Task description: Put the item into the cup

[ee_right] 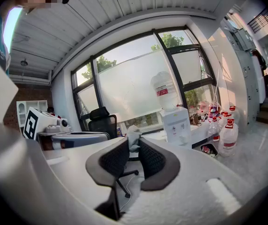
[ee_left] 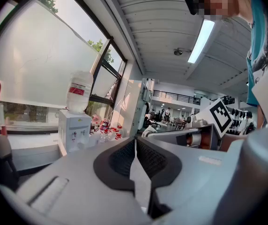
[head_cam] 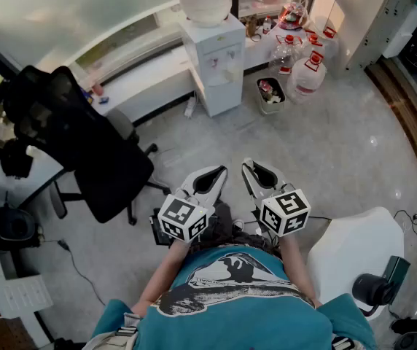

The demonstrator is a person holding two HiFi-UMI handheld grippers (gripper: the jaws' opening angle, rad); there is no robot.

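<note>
Left claw: left gripper [ee_left: 135,143] clenched; the black pads [ee_left: 120,159] meet at the tips, with only a thin wedge of light below them, and nothing sits between.
Right claw: right gripper [ee_right: 134,143] closed a little short of full on a pale crumpled item [ee_right: 132,136], which is pinched at the pad tips and stands proud above them.
Task thing: item held at the right claw's tips, clear of any surface.
Carriage: both claws close together and side by side, just in front of the person's teal shirt [head_cam: 230,305].
Surface: pale glossy floor [head_cam: 340,166] below both claws.
Room: black office chair [head_cam: 84,144] to the left; water dispenser [head_cam: 214,60] ahead by the window wall; clear water bottles [head_cam: 307,75] and a small bin [head_cam: 270,95] just beside it.
</note>
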